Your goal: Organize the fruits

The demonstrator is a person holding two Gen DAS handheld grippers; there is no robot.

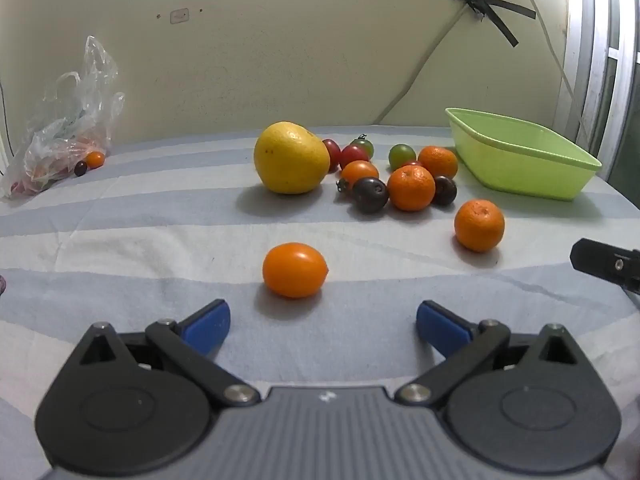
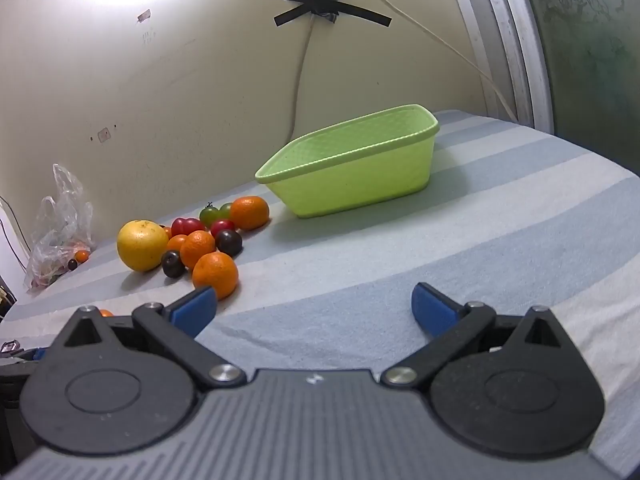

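An orange tomato (image 1: 295, 269) lies alone just ahead of my open left gripper (image 1: 323, 322). Behind it sit a big yellow grapefruit (image 1: 291, 157), several mandarins (image 1: 411, 187) and small red, green and dark tomatoes (image 1: 370, 194) in a cluster. One mandarin (image 1: 479, 225) lies apart at the right. A green basin (image 1: 520, 156) stands at the back right. In the right wrist view my right gripper (image 2: 314, 306) is open and empty, with the basin (image 2: 352, 168) ahead, the grapefruit (image 2: 142, 244) and the nearest mandarin (image 2: 215, 274) by its left finger.
A striped cloth (image 1: 140, 216) covers the table. A clear plastic bag (image 1: 68, 128) with a few fruits lies at the far left by the wall. A white cable (image 2: 298, 80) hangs down the wall behind the basin. A black part of the right gripper (image 1: 608, 266) shows at the right edge.
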